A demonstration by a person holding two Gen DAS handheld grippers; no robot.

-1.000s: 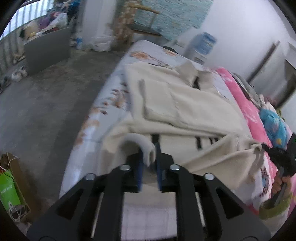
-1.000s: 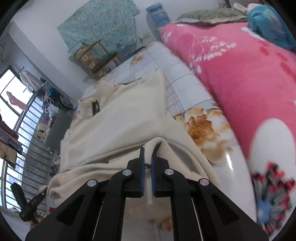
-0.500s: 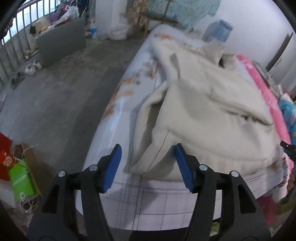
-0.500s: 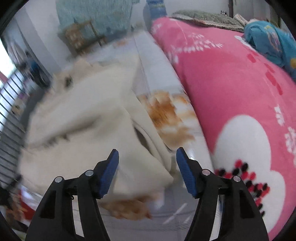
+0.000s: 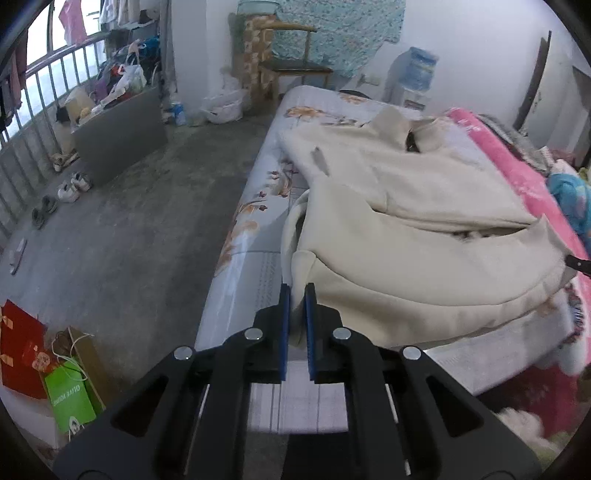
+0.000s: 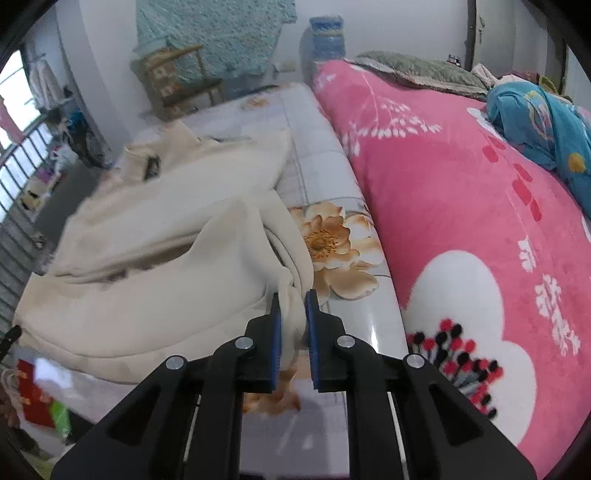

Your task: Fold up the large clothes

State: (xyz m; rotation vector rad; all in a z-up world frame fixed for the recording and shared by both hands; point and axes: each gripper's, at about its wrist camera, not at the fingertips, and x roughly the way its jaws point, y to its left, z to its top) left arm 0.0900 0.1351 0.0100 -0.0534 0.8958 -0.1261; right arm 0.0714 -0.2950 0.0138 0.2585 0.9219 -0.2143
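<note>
Both claws, left (image 5: 297, 295) and right (image 6: 292, 303), have reclamped the cream garment (image 5: 406, 236).

Location: lived-in bedroom of a private home, opening onto a railed balcony.

A bed (image 5: 255, 236) with a flower-print sheet fills the centre; a pink floral blanket (image 6: 480, 206) and a blue quilt (image 6: 535, 122) lie at 3 o'clock in the right wrist view. At 12 o'clock in the left wrist view a wooden chair (image 5: 295, 70) stands below a teal patterned cloth (image 5: 343, 33) hung on the white wall, with a water dispenser (image 5: 415, 74) at 1 o'clock. At 10 o'clock: bare concrete floor (image 5: 129, 236), shoes (image 5: 70, 186), a metal railing (image 5: 37, 96), hanging laundry (image 5: 72, 18). Shopping bags (image 5: 70, 395) sit at 8 o'clock.
</note>
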